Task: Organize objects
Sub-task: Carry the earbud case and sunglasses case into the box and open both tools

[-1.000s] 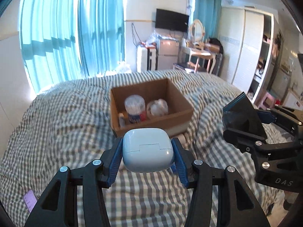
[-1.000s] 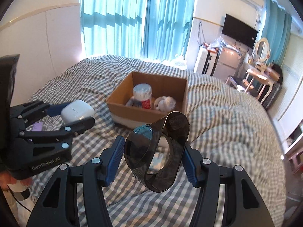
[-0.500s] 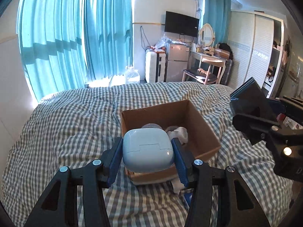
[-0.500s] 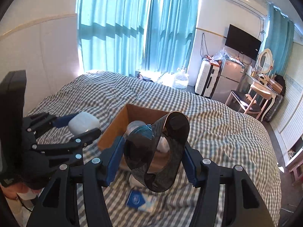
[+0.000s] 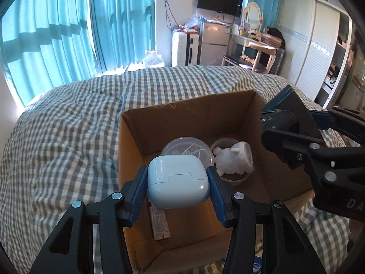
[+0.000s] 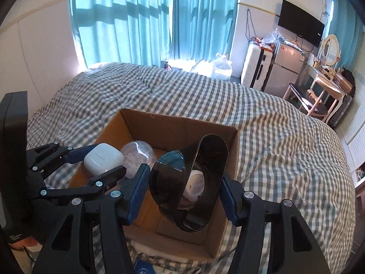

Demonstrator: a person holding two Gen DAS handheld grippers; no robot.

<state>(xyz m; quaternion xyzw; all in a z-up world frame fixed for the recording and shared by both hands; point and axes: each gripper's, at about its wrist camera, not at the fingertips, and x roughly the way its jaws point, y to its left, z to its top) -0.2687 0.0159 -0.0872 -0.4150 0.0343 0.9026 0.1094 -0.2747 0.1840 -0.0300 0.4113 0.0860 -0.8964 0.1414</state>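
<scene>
- Left gripper (image 5: 178,190): clamped on white earbud case (image 5: 178,182), above cardboard box (image 5: 182,118).
- Right gripper (image 6: 182,182): clamped on dark curved plastic piece (image 6: 194,182), above same box, beside left.

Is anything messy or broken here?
Nothing looks broken or spilled. The cardboard box sits upright on the checked bedding, holding a clear round lid, a white figurine and a flat-lying tube.

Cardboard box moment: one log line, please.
left hand-held gripper: holds earbud case over box | right hand-held gripper: holds dark stand over box
</scene>
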